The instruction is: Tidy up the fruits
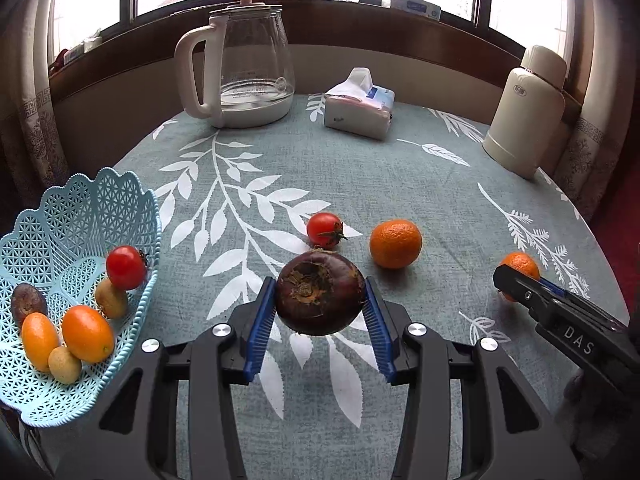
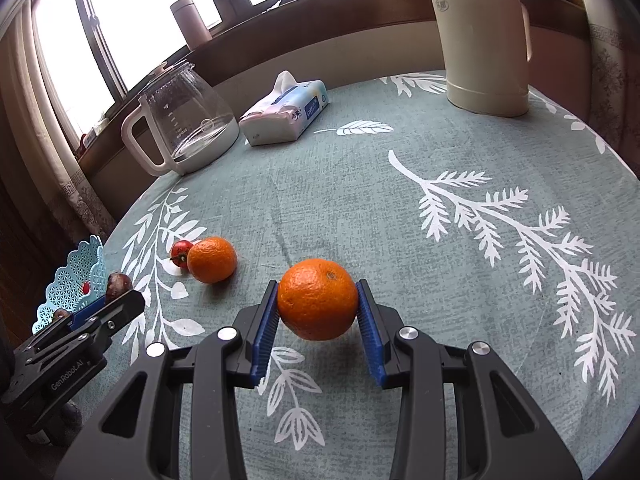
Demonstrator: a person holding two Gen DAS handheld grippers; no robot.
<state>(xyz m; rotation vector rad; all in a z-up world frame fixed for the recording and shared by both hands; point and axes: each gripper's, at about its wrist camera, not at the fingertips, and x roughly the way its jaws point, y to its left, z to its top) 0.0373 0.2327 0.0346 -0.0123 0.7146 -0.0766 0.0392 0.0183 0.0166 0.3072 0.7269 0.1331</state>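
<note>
My left tongs [image 1: 320, 304] clamp a dark purple round fruit [image 1: 320, 293], right of the pale blue lattice plastic basket [image 1: 80, 216]; my right tongs [image 2: 318, 306] grip a round orange [image 2: 318, 304], farther right of that basket, above the worktop [image 2: 360, 200].

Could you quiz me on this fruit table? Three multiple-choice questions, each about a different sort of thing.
1. Where does the blue basket sit?
A. at the table's left edge
B. beside the thermos
C. behind the kettle

2. How many fruits lie loose on the tablecloth, held by neither gripper?
A. none
B. two
C. five

3. What is the right gripper doing?
A. hanging open
B. clamping an orange
C. clamping a tomato

Answers: 1 A, its rim overhangs the left edge. 2 B, one tomato and one loose orange. 3 B, both pads press the orange's sides.
</note>
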